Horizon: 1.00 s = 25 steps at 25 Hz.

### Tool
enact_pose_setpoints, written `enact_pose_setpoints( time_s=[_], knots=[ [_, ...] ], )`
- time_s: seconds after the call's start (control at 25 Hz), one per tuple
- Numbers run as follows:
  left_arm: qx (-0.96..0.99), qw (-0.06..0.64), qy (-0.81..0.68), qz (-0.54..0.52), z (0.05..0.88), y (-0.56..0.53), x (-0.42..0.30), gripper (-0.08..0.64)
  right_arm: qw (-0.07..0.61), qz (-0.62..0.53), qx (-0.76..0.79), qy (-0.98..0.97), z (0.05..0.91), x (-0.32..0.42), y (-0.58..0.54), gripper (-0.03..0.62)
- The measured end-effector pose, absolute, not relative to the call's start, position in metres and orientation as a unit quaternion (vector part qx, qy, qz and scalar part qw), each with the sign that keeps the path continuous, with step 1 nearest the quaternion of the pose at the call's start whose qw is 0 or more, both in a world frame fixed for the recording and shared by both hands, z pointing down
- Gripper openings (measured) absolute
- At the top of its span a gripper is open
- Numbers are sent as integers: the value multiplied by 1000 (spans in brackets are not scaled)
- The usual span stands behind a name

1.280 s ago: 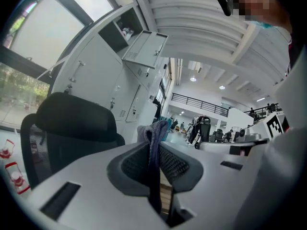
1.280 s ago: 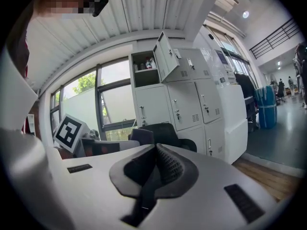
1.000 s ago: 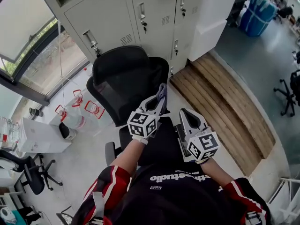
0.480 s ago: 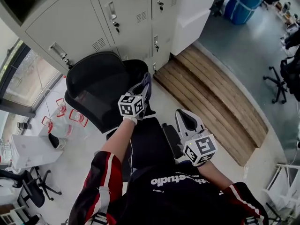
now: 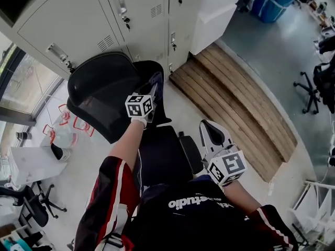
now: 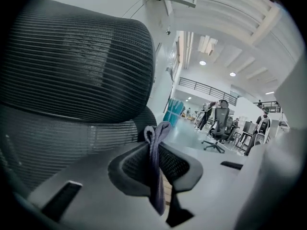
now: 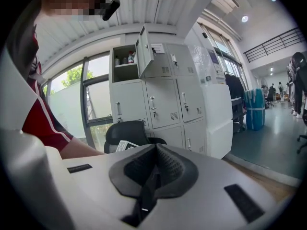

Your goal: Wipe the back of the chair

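Left claw (image 5: 155,84), clamped on a thin lilac cloth (image 6: 156,157): I am carrying it further forward than a second ago, right up beside the black mesh chair back (image 5: 99,98), so wiping looks imminent, while my right claw (image 5: 211,133), closed on nothing, is hanging near my lap.

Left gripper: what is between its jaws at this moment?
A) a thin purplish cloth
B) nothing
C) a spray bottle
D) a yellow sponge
A: in the left gripper view, the left gripper is shut on a purplish cloth that sticks out past its tips, close to the chair's mesh back.
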State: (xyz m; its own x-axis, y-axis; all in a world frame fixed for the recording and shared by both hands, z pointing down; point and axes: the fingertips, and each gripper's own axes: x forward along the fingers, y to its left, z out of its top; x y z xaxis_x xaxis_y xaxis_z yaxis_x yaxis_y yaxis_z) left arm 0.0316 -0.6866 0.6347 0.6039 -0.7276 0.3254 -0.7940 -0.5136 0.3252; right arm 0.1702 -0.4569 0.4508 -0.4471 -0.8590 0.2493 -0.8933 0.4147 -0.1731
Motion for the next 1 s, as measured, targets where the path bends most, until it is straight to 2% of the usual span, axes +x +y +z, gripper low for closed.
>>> enact_pose_setpoints(
  time_s=[0.48,1.0],
  knots=[
    [843,211,-487,81,636,-674,-74,60,51,133,522,-841,449,121,-422,2],
    [793,209,-569,66,638,-623,-256,60,62,126,494,-858,443,16,-377,2]
  ],
)
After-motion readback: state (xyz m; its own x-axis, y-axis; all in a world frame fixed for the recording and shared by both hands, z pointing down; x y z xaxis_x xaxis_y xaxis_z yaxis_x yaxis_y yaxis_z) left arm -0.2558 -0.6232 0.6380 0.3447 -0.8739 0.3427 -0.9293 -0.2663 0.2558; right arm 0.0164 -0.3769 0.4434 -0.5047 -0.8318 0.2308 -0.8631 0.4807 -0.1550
